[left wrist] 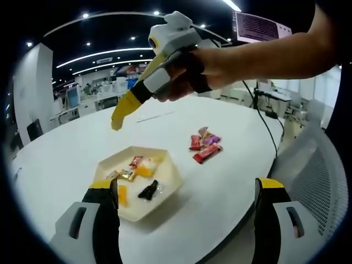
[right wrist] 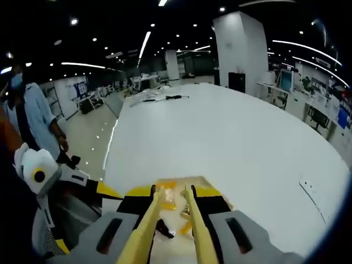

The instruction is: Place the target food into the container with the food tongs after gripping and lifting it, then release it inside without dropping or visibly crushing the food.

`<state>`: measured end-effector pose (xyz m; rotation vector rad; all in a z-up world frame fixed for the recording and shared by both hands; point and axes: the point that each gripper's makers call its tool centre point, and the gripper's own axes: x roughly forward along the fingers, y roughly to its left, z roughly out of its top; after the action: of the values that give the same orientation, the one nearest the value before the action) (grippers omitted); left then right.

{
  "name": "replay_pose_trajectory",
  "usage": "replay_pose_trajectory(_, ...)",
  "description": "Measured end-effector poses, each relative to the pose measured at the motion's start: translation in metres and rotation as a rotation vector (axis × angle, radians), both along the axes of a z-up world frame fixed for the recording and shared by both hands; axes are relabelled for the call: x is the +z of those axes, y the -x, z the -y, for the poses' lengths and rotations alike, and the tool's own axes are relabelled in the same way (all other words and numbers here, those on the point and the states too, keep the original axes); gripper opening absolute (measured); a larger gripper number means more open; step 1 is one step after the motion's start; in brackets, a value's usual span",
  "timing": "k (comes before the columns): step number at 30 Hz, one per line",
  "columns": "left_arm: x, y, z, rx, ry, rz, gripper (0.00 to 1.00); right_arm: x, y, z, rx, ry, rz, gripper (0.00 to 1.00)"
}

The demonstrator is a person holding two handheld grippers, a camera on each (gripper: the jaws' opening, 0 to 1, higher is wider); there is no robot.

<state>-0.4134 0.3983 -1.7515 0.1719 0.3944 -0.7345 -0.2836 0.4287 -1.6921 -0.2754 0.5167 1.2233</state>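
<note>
1. A large open office with ceiling strip lights and distant desks surrounds a broad white surface [left wrist: 231,181].
2. A beige tray [left wrist: 168,190] already holds wrapped snacks; the remaining wrapped candies [left wrist: 204,146] lie apart beside it.
3. The right hand-held gripper [left wrist: 116,122] carries yellow tongs [right wrist: 170,231], blades slightly apart, probably empty, hovering above the tray.
4. The left hand-held gripper [left wrist: 187,203] waits, jaws wide apart.
</note>
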Motion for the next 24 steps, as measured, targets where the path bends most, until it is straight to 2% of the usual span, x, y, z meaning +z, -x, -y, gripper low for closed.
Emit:
replay_pose_trajectory(9,0.002,0.001,0.001,-0.004,0.003,0.004,0.99,0.012,0.0,0.021,-0.001,-0.002,0.02,0.26)
replay_pose_trajectory(24,0.001,0.001,0.0,-0.001,-0.005,0.008,0.99,0.015,-0.013,0.102,-0.096,0.017,0.042,0.26)
